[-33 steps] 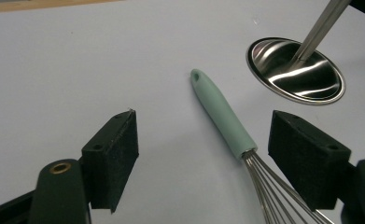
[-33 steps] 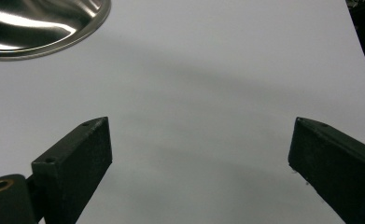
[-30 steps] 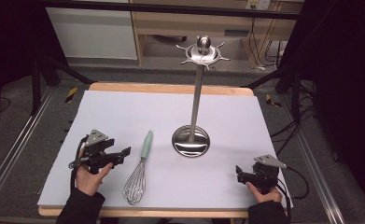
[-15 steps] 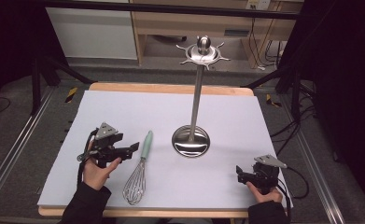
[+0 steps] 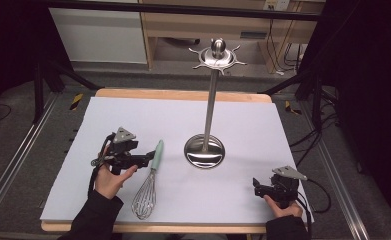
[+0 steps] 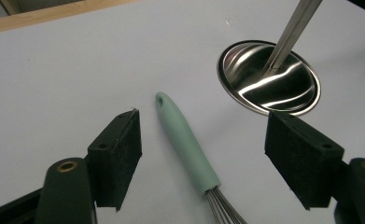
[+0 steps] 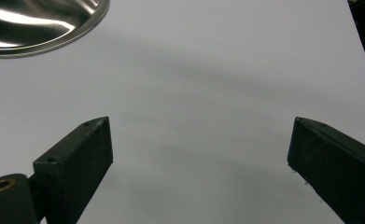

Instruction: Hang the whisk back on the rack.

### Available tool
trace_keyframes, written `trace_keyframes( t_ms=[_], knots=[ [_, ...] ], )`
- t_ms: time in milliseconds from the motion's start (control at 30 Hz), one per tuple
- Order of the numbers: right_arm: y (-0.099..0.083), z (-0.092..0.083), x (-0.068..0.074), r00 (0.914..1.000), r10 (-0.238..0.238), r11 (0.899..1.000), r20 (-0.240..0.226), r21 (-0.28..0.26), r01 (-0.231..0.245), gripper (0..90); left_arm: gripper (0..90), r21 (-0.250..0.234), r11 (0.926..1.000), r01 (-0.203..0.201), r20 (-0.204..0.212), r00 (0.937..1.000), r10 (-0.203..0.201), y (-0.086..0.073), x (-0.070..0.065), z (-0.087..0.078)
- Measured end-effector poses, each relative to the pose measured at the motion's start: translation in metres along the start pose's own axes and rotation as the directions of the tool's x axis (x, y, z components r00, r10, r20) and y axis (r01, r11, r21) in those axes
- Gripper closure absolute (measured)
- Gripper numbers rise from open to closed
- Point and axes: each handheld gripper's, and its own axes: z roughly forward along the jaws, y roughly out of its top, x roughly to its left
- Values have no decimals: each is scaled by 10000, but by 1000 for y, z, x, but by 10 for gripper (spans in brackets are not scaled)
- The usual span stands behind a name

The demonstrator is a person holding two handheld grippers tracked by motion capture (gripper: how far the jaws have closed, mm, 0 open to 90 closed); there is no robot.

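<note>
At the left of the desk (image 5: 73,165), the left gripper (image 5: 145,159) is hovering with jaws spread, empty, beside the whisk (image 5: 150,182), lying near-left; seemingly light, its stiff mint handle (image 6: 186,144) suits grasping, the wires springy. The right gripper (image 5: 257,186) is resting spread, empty.

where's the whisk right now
In the high view the whisk lies flat on the white table, left of the metal stand base, its mint handle just beside the open left gripper.
</note>
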Motion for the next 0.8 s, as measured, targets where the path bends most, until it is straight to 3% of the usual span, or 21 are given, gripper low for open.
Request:
trace_keyframes(
  t_ms=[400, 800],
  knots=[
    [0, 2, 1, 9999, -130, 9999, -42, 49, 130, 72, 264, 848, 9957, -377, -54, 9993, 382, 10, -11, 21],
    [0, 3, 2, 9998, -178, 9998, -28, 85, 178, 73, 283, 1536, 9869, -492, -110, 9986, 515, 11, -10, 35]
  ],
)
